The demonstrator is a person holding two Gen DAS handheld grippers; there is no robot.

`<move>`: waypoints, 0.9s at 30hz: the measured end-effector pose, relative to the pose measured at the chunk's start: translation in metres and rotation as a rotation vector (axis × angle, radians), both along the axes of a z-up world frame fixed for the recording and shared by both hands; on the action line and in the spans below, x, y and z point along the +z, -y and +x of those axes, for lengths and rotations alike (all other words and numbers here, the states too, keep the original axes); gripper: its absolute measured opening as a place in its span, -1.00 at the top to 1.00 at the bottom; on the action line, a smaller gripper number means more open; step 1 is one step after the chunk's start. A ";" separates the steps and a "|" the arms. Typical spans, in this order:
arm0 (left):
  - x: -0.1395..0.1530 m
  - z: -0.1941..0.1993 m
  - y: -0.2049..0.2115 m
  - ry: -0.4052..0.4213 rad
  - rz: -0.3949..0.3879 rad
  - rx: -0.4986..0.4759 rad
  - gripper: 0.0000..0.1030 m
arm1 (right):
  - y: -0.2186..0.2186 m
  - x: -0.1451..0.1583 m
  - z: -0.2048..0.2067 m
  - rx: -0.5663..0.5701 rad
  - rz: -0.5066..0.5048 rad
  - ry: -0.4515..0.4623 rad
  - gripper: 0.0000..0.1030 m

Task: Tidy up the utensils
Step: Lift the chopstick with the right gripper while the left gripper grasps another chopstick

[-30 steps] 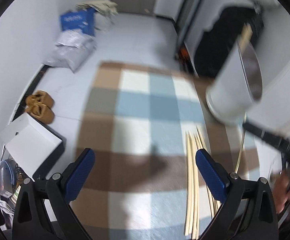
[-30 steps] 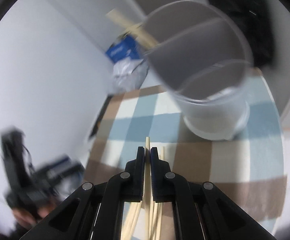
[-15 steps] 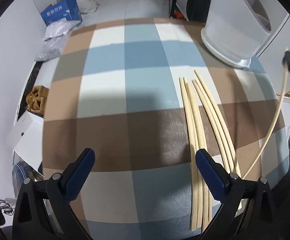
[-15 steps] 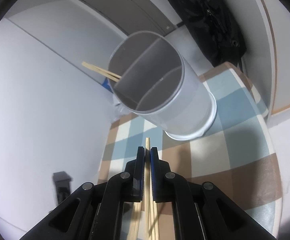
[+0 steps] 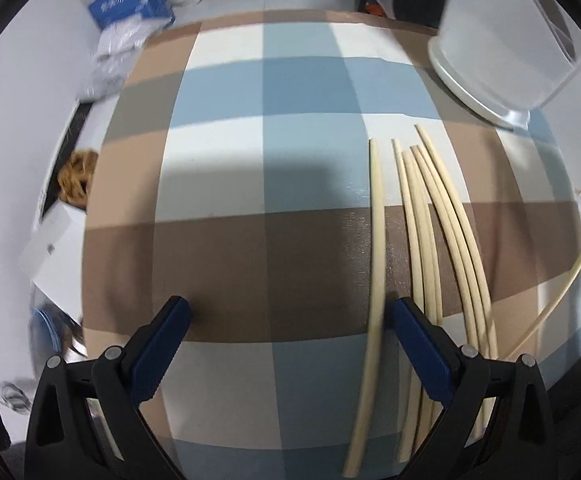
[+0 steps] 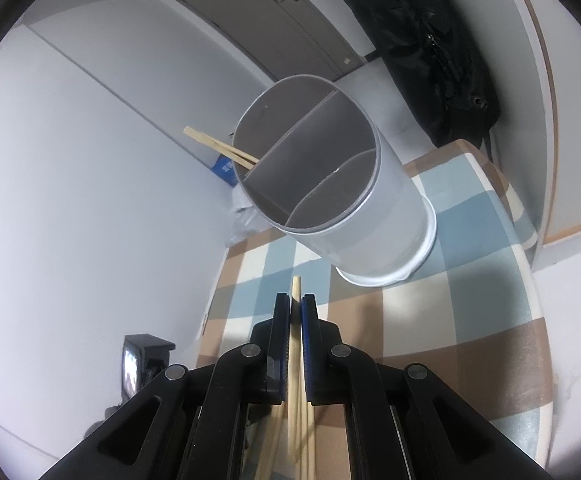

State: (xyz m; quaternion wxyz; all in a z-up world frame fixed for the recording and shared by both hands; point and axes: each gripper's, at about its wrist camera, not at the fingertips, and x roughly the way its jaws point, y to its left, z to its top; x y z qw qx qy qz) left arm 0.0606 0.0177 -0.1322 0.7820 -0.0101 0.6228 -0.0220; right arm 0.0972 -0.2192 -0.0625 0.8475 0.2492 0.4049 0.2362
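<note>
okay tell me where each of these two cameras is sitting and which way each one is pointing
Left wrist: sits on the left gripper, looking steeply down on the checked tablecloth and loose chopsticks; its two blue-padded fingers stand wide apart.
Right wrist: sits on the right gripper, looking forward and slightly down at the divided holder; its fingers are shut on one chopstick.
Shared: the holder, the tablecloth, the loose chopsticks, and the gripped chopstick, which curves in at the left view's right edge.

- We see the left gripper (image 5: 286,316): matte black angular arms, ribbed blue pads, round silver screws at the joints.
- Our right gripper (image 6: 295,308) matches it: black arms with triangular cut-outs, silver screws, blue-edged pads.
</note>
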 end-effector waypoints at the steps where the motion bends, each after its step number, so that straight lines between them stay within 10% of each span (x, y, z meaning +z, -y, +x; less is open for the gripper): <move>1: 0.001 0.000 0.001 0.005 -0.003 0.006 -0.91 | 0.000 0.001 0.000 0.002 -0.001 0.001 0.91; 11: 0.008 0.017 0.031 0.108 0.135 -0.089 -0.76 | -0.013 0.007 0.002 0.029 -0.071 0.039 0.91; 27: 0.013 0.046 0.042 0.075 -0.012 -0.126 0.93 | -0.007 0.006 0.011 0.032 -0.081 0.034 0.90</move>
